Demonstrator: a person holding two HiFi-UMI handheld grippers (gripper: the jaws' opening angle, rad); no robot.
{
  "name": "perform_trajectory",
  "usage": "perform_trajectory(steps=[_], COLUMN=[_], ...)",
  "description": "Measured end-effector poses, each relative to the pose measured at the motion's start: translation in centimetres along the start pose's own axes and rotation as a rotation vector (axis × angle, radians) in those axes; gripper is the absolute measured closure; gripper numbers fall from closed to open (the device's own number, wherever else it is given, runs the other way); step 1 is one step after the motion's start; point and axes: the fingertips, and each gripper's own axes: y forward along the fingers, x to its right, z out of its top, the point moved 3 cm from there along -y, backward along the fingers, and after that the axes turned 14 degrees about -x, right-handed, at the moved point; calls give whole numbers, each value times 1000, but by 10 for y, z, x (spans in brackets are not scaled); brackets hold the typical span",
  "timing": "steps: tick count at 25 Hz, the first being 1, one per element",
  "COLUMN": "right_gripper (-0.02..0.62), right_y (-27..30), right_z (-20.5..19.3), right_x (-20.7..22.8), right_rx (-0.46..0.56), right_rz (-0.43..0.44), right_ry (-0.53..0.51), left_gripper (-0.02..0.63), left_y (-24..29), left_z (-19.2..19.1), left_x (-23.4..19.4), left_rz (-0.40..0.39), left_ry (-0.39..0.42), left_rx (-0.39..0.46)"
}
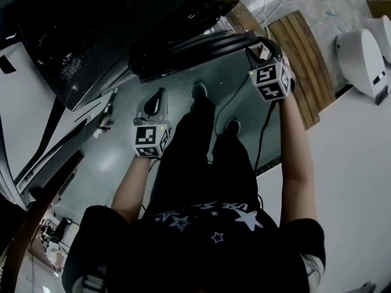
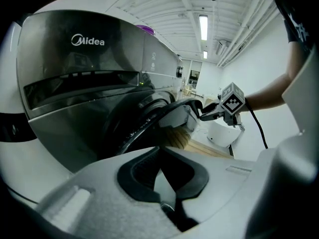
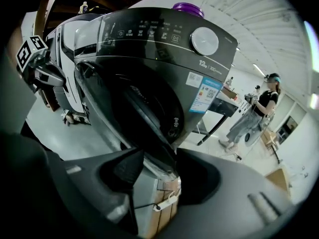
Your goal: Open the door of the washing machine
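At the front of the washing machine (image 3: 149, 49), the door (image 3: 149, 118) already stands ajar; the left gripper view shows its rim (image 2: 174, 116) swung out from the dark drum opening, though not far. The first part of the job, freeing the latch, looks done; what is left, as I judge it, is to swing the door wide.

The right claw (image 3: 159, 176) is clamped on the door's free edge; in its own view the rim fills the gap between the two dark pads and touches both. From the left gripper view the same claw (image 2: 202, 114) reaches in from the side and meets the door's outer end. In the head view it sits up against the dark curved door (image 1: 195, 50), with the right arm (image 1: 296, 157) stretched out nearly straight in front of the person.

The left claw (image 2: 162, 183) has its pads drawn together with nothing between them; it holds nothing. It hangs lower and nearer the body (image 1: 156, 102), apart from the machine and over the grey floor (image 1: 110, 163), with the left arm (image 1: 131, 188) bent and at rest; it points toward the machine's front panel without touching it.
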Motion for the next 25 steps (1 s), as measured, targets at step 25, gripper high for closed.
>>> perform_trajectory(steps=[25], right_gripper=[442], right_y=[-83], right_z=[-136], right_x=[-164], right_rx=[70], right_rz=[188], right_ry=[63], left_gripper=[595], left_y=[-102], left_z=[-89], left_x=[112], left_rz=[226], left_ry=[6], left_rx=[35])
